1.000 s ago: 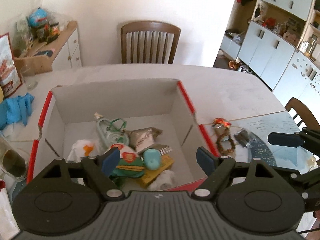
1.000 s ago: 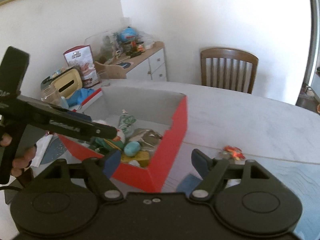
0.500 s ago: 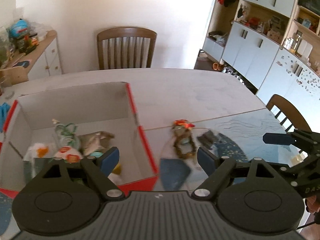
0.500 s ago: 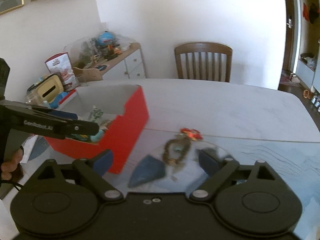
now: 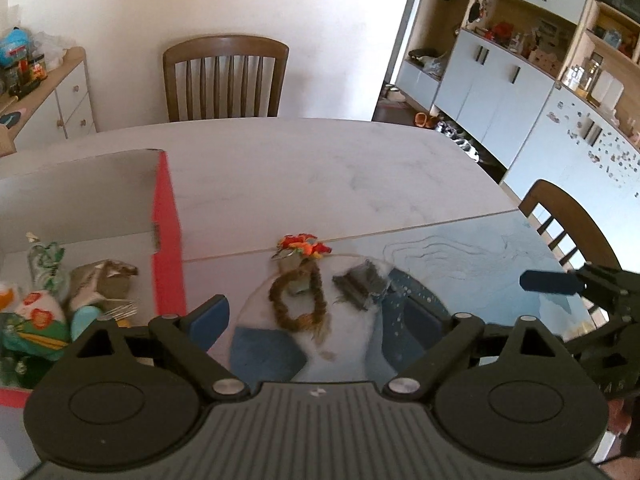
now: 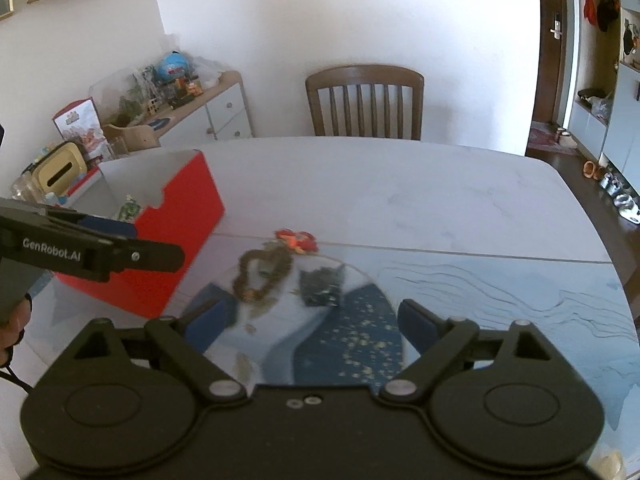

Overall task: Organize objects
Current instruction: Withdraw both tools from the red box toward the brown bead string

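Wreath [image 5: 298, 300] lies ahead between the opening left gripper's [image 5: 316, 320] empty jaws.

Box [image 5: 166, 216]: red outside, pale grey-white inside. Table [image 5: 320, 168]: white with faint grey marbling. Mat [image 5: 480, 264] ahead of the tool: light blue with thin dark wavy lines, a dark blue patch with pale speckles. Wreath [image 5: 298, 300]: brown, with an orange-red flower cluster [image 5: 304, 245] at its far end. Gripper pads [image 5: 210, 318]: blue on black arms. Chair [image 5: 224, 76]: dark brown.
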The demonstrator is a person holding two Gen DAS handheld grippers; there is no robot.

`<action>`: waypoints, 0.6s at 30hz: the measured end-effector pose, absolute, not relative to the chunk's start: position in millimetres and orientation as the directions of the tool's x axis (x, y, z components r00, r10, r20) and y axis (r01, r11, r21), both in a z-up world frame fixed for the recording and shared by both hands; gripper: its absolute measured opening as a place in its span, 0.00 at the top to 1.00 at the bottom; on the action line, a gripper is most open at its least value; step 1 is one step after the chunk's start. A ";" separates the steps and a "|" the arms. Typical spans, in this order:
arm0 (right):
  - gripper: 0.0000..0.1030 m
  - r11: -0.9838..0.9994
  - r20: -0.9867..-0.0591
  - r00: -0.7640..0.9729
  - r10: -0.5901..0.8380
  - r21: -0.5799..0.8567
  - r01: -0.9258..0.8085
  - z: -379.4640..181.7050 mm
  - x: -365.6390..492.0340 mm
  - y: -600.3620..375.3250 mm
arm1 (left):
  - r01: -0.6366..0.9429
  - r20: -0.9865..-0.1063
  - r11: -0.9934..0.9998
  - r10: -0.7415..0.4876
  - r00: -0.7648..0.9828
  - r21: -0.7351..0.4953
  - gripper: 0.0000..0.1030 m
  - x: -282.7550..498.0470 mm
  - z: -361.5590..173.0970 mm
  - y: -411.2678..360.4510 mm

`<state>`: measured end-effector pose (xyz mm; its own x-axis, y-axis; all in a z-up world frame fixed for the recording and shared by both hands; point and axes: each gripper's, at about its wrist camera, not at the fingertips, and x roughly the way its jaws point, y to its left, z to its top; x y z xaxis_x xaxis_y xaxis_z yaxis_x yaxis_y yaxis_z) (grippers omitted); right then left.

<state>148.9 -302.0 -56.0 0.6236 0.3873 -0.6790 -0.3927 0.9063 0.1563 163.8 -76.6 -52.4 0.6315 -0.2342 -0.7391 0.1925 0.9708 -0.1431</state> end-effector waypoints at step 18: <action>0.17 0.843 -0.729 0.547 0.411 0.076 -0.532 -107.7 199.3 -314.5 | 0.095 -0.775 0.986 -0.164 0.611 -0.134 0.08 196.2 -107.7 -113.7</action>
